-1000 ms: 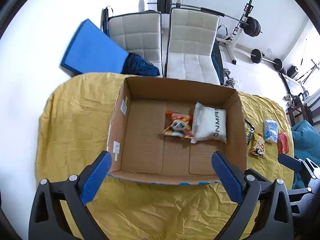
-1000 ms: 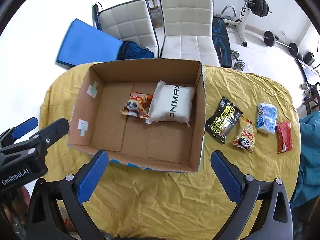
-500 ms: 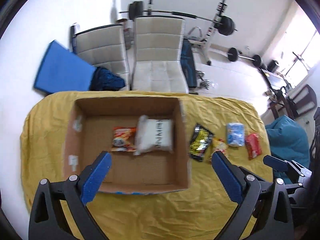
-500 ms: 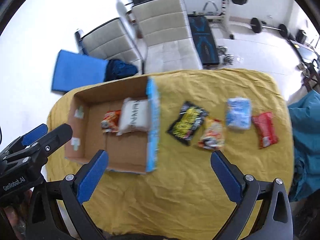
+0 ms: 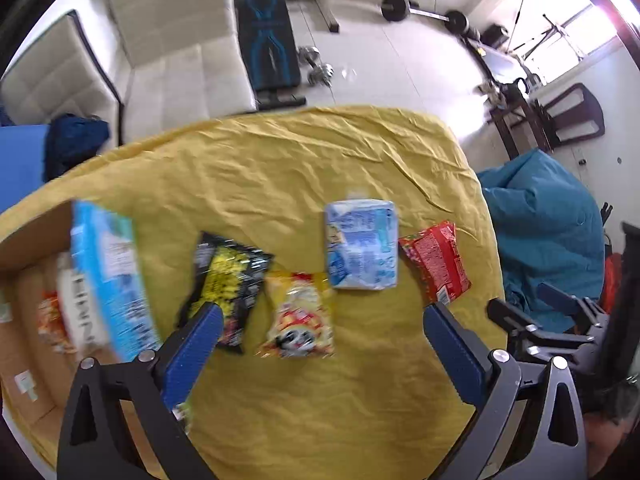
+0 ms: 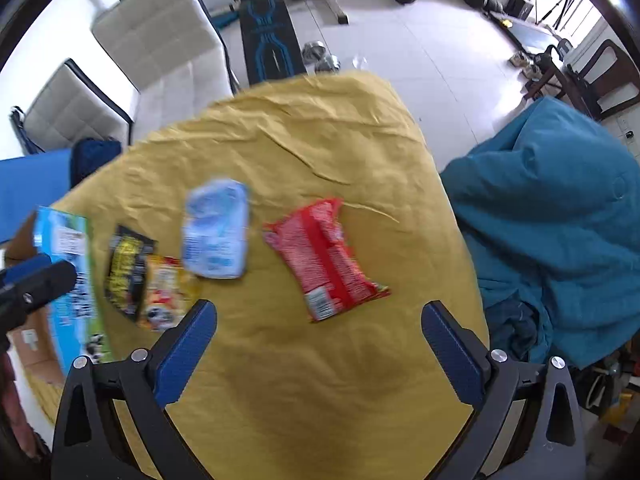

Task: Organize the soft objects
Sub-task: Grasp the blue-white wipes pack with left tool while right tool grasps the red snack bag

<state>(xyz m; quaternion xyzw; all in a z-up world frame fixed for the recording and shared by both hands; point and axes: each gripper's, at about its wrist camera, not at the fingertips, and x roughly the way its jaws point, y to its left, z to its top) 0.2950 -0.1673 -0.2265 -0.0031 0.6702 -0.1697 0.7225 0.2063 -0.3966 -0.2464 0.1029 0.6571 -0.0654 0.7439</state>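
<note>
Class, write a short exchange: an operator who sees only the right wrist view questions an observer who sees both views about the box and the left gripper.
Operator: I see only the box's printed outer wall. What is inside?
Observer: A white pack and an orange packet lie side by side in the cardboard box.
Operator: Only a sliver of the left gripper shows here. Is it holding anything?
Observer: No. The left gripper is open and empty, with the yellow panda packet lying on the cloth between its fingers in that view.
</note>
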